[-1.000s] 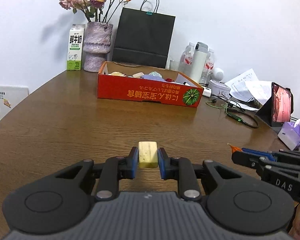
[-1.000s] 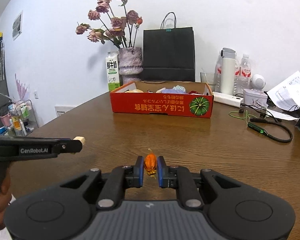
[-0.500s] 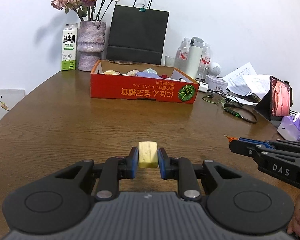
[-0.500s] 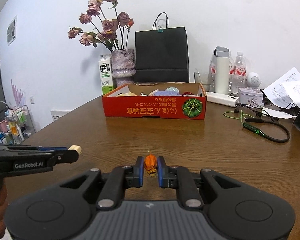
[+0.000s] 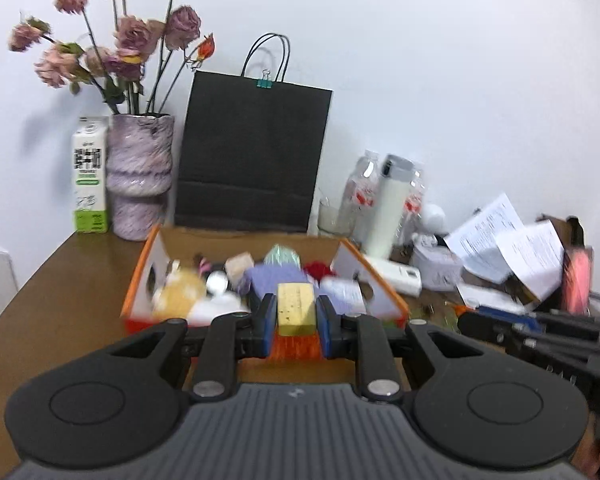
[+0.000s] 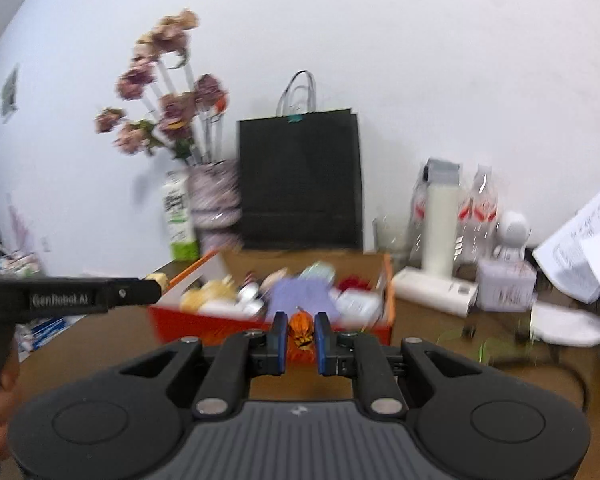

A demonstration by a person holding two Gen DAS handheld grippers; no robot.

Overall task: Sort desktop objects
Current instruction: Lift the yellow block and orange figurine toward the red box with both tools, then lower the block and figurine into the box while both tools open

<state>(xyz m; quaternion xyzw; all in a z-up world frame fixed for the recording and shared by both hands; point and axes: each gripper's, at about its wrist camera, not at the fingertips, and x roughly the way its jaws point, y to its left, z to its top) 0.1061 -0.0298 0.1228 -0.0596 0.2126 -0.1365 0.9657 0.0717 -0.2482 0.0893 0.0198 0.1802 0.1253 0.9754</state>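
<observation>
My left gripper is shut on a yellow block, held above the near wall of the red cardboard box. My right gripper is shut on a small orange pumpkin-like toy, also at the near wall of the same box. The box holds several small items, among them a purple cloth and a yellowish lump. The left gripper also shows at the left edge of the right wrist view, and the right gripper's tip sits at the right of the left wrist view. Both views are motion-blurred.
Behind the box stand a black paper bag, a purple vase of dried roses and a milk carton. Bottles, a white flask, papers and a power strip crowd the right side of the brown table.
Both grippers have moved forward and upward to the red box, which now fills the middle of each view. Each still holds its object.
</observation>
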